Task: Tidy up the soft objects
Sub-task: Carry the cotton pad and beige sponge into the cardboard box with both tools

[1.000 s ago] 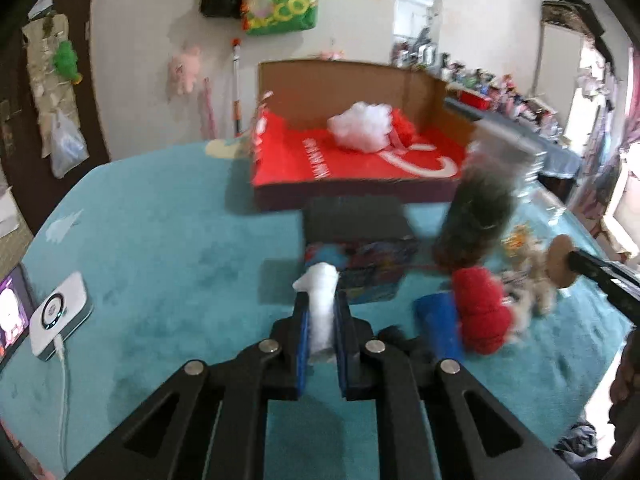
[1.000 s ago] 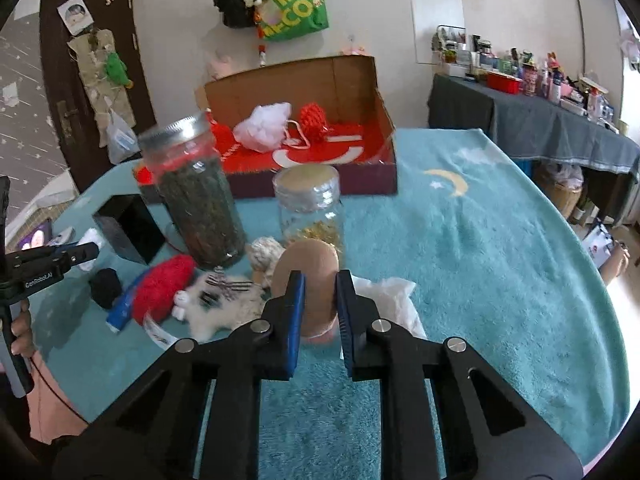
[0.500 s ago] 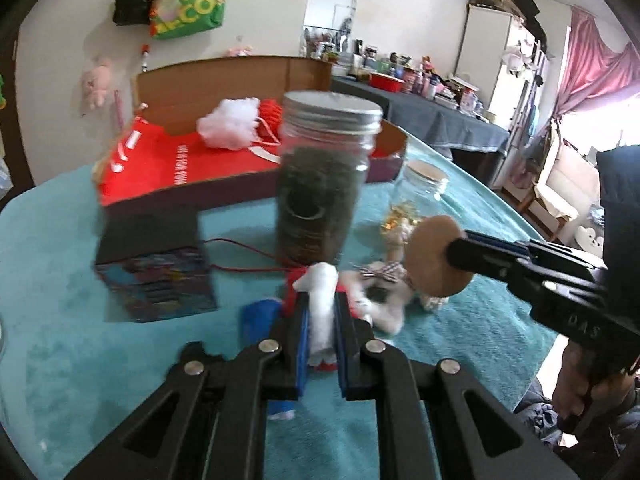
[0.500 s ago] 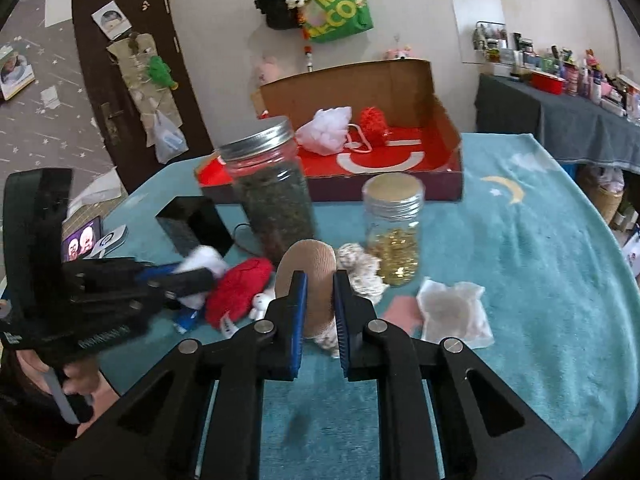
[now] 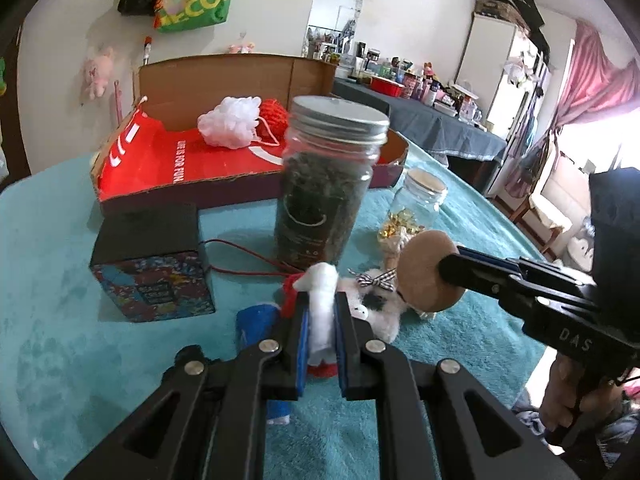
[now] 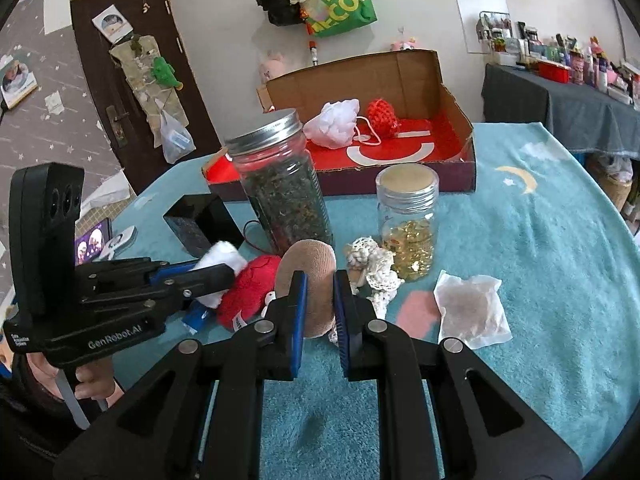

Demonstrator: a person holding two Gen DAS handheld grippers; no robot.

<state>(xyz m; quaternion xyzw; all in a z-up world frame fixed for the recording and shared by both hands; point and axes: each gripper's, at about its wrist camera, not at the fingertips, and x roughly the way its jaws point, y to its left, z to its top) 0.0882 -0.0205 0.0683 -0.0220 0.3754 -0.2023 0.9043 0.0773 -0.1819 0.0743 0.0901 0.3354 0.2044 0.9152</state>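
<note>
- Swinging across from the phone side of the bench, the left tool (image 5: 322, 316) now looks past the tall jar at the right tool; a second ago its view was aimed at the open box with the black box dead ahead.
- Left tool angled downward, jaws pinched tight on a white fluffy piece (image 5: 320, 304), which stands up between the blue pads just above the pile of soft things.
- Right tool (image 6: 320, 300) also tilted down, jaws pressed onto a round tan puff (image 6: 308, 276), carried edge-on; a hand (image 6: 94, 384) grips the left handle at lower left of the right view.
- Right tool has barely shifted, though its view has turned so the door and the left tool have come in.
- Just beyond the tips: a red plush heart (image 6: 250, 288), a white fuzzy toy with a checked bow (image 5: 376, 300) and a cream crocheted piece (image 6: 370, 264), bunched together on the teal bench cover (image 6: 540, 280).
- Behind them the tall jar (image 5: 324, 184) of dark leaves and a small jar (image 6: 408, 224) of gold bits, both upright.
- Black box (image 5: 152, 256) to the left, a flat white sachet (image 6: 470, 308) to the right.
- At the back, the cardboard box (image 6: 452, 100) with red lining holds a white mesh pouf (image 6: 334, 124) and a red knitted ball (image 6: 382, 116).
</note>
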